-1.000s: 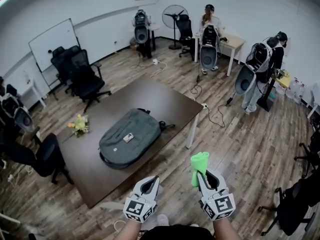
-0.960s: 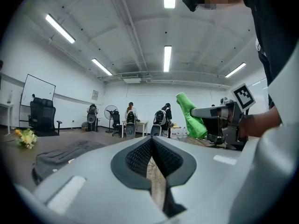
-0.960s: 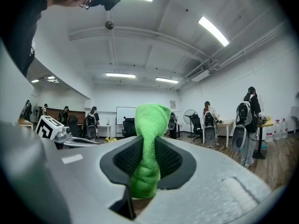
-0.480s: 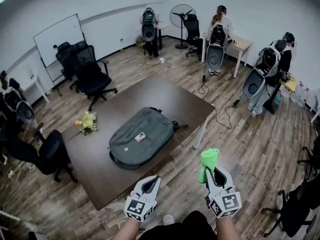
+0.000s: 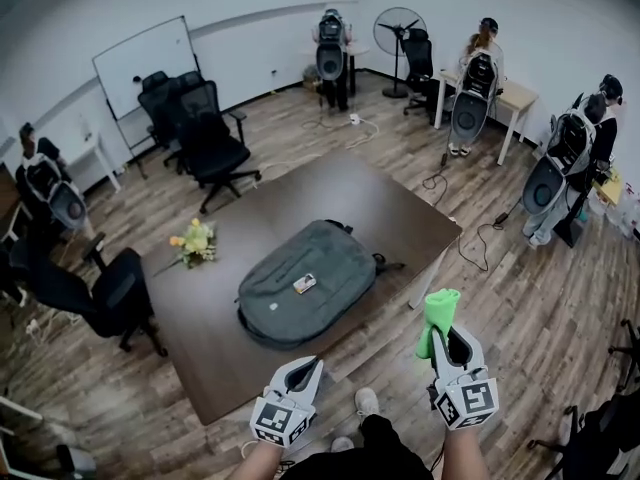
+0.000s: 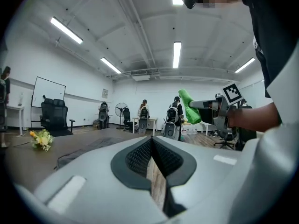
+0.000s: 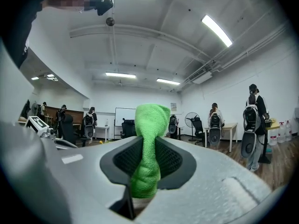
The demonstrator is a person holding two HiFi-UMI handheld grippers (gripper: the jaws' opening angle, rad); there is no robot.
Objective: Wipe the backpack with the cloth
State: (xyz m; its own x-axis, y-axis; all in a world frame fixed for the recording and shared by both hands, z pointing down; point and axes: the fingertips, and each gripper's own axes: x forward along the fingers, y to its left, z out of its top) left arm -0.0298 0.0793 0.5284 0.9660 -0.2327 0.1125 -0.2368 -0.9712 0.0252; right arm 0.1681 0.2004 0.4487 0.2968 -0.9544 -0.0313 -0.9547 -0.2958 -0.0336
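1. Since a second earlier, the head view had swung so that the counter [image 5: 385, 208], the backpack [image 5: 290, 293] and everything along the far wall sat further right in it. The right tongs [image 5: 450, 334] had drifted right too, while the left tongs [image 5: 304, 365] had hardly shifted.
2. From where I stood, the right tongs were clamped on a green cloth [image 5: 438, 317]. It was bunched between the pads, and its top stood up past the tips.
3. That cloth was held in the air over the wooden floor [image 5: 520, 308], off the counter's near right side and well apart from the backpack.
4. The left tongs were closed with nothing between them, the pads meeting at the tips. They hung by the counter's near edge.
5. The grey backpack lay flat at about the middle of the dark counter, with a small light tag [image 5: 305, 284] on its upper face. Neither pair of tongs touched it.
6. A bunch of flowers [image 5: 195, 241] lay on the counter's left part, apart from the backpack.
7. Black office chairs [image 5: 215, 146] stood to the left, and a whiteboard [image 5: 145, 63] and a fan [image 5: 401, 24] stood by the far wall. Other people [image 5: 590, 138] were working on the right side of the room.
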